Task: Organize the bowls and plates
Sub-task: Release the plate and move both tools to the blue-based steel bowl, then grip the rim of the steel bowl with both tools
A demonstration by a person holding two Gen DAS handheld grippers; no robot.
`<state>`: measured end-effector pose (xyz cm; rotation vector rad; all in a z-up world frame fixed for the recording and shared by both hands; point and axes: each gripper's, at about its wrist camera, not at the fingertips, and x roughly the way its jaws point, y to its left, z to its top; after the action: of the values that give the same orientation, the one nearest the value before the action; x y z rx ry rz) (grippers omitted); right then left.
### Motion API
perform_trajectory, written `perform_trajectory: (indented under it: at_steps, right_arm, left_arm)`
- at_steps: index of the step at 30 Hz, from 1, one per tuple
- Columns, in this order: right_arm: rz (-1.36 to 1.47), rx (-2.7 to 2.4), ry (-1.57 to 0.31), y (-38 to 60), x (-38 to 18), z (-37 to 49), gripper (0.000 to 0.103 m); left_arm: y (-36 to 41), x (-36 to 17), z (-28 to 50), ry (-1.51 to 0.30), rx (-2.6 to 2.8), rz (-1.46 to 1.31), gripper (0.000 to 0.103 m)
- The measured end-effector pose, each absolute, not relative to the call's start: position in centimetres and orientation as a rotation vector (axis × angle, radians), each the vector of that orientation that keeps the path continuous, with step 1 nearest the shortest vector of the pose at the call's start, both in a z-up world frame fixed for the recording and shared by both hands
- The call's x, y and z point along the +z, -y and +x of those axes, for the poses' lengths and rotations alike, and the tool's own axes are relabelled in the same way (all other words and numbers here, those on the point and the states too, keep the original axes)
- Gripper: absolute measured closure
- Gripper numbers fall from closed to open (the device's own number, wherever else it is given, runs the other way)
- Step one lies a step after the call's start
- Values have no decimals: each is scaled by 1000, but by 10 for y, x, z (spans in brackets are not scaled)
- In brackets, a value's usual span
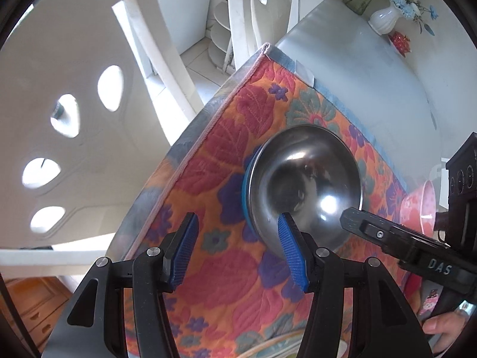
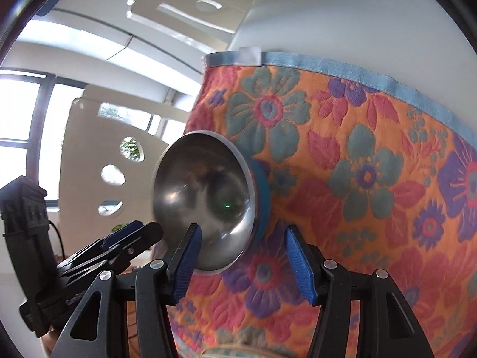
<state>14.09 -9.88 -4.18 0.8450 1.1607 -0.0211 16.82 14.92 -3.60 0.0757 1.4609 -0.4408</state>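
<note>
Left gripper half open, empty, right pad over the steel bowl rim at 5 o'clock; right gripper half open, empty; bowl nested in a blue bowl on the floral cloth; risk: grippers collide, or a pad skids off steel; pink bowl at 3 o'clock.

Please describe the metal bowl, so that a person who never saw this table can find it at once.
Look at the flowered orange cloth covering one end of the white table. Near the cloth's middle stands the metal bowl, nested in a blue dish. Only this bowl is shiny steel; the pink bowl nearby is patterned.
</note>
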Motion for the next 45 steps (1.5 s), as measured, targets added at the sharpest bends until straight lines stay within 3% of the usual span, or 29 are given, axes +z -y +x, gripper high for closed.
perform_trajectory:
  at_steps: [11,13,16,18,21,25,45]
  right_arm:
    - [896,3,-1174,101,-78,160,47]
    - [894,20,-1184,99,-79,160,51]
    - [877,38,-1195,93,-80,164,54]
    - [869,50,-1198,89,-80,166,57]
    - [864,51,-1203,82,-82,170,68]
    - [821,25,-1218,75,-83,173,76]
    - [781,-4,-1185,89,-53,141,79]
  left_arm:
    - [-133,-74,182,-1518,-440,86,53]
    - [-132,-77,183,-1525,-435,89,55]
    - [-132,-82,182,-1532,-428,83,61]
    - [-131,-82,181,-1526,-455,61,76]
    - [-124,-81,180,-1514,-484,66,87]
    - [-121,-77,178,-1490,-478,67,89]
    - [-111,-41,146,-1463,-470,46,90]
